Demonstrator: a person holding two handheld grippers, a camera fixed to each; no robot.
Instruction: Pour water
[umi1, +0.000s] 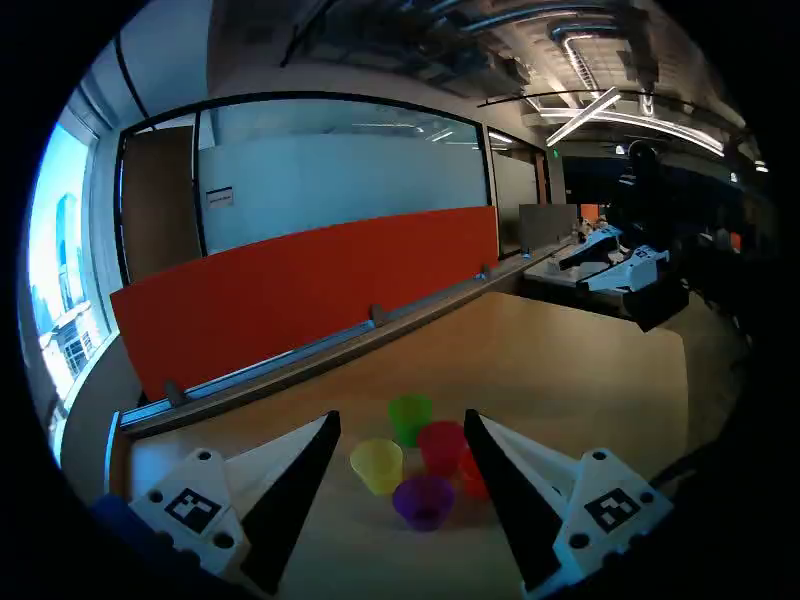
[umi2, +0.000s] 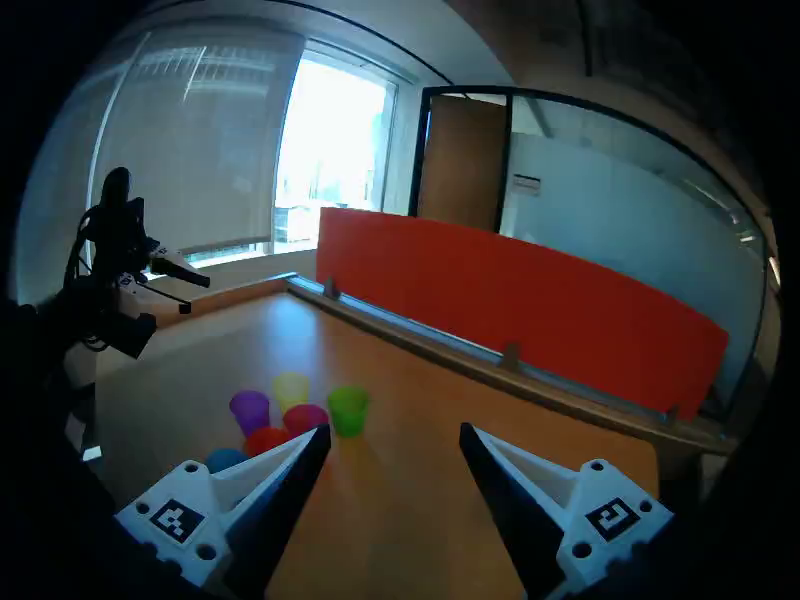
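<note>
Left gripper (umi1: 401, 414): fingers spread wide, holding nothing.
Right gripper (umi2: 395, 428): fingers wide apart, empty.
Cups: green cup (umi1: 410, 420), yellow cup (umi1: 377, 465), red cup (umi1: 441, 445) and purple cup (umi1: 424, 500) stand bunched on the wooden table (umi1: 560, 360), framed between the left gripper's fingers.

Two gripper cameras, low over one tabletop (umi1: 560, 360)
Each faces the same nearby cups (umi1: 440, 445) and orange divider (umi1: 300, 290), from different sides.
</note>
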